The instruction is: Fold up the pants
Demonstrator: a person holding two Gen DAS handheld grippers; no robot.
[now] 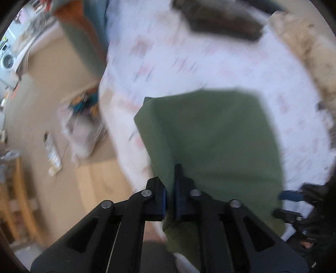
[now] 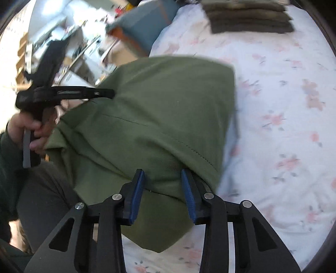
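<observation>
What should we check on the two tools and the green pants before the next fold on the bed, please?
1. Left tool clamped on green pants: ok.
2. Right tool clamped on the pants: not ok, fingers apart around the cloth.
3. Pants over the floral bedsheet, not the floor: ok.
4. Folded dark stack apart from the pants: ok.
5. Fabric edges aligned: cannot tell, image blurred.

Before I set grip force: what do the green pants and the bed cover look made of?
Green pants: matte woven cloth, probably cotton; visible stitched seam, soft folds. Bed cover: thin printed fabric, white with pink flowers, lightly wrinkled; fibre uncertain.
</observation>
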